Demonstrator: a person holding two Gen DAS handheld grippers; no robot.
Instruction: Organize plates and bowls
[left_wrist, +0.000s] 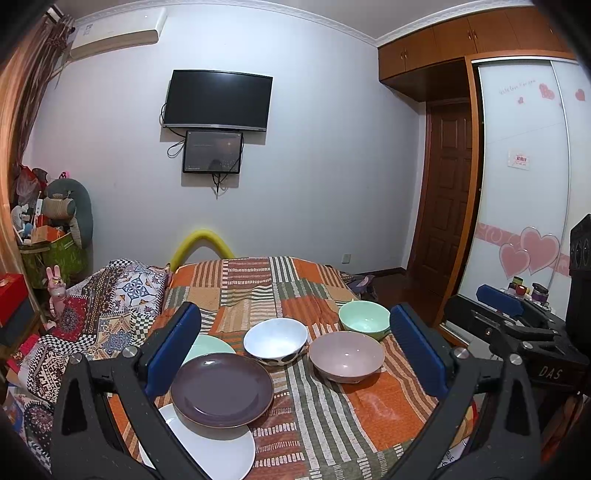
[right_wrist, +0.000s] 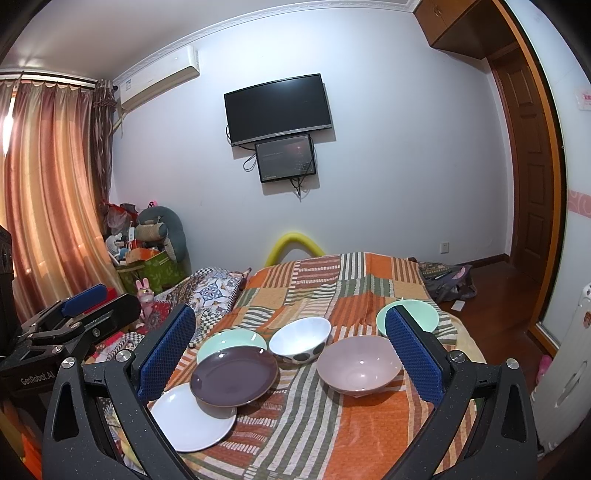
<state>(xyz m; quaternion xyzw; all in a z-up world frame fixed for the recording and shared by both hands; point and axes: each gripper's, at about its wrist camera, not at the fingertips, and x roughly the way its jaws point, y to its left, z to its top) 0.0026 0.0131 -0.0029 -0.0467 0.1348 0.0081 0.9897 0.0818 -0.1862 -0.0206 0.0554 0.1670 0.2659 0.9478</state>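
Plates and bowls sit on the striped blanket, lower middle of both views, nothing held yet. Three plates bunch at lower left: purple plate on top, overlapping the white plate nearest me and the green plate behind it. Three bowls to their right, each apart: spotted bowl just beside the purple plate, pink bowl at centre right, green bowl behind that.

Left gripper hovers short of the dishes, fingers spread wide, empty. Right gripper same: wide, empty, framing the whole set. In the right view its right finger covers part of the green bowl, but I can't tell any contact; it looks like mere overlap in view.

I judge this as the start: no stack made, sorting not begun. Plates already half overlap, so the likely first step is squaring them into one pile, then nesting bowls. Next move calls for lowering one gripper to a rim, one finger inside and one outside, and closing narrow on the edge. The blanket is soft, so dishes may tip or slide when nudged; I'd approach the pink bowl rim slowly.
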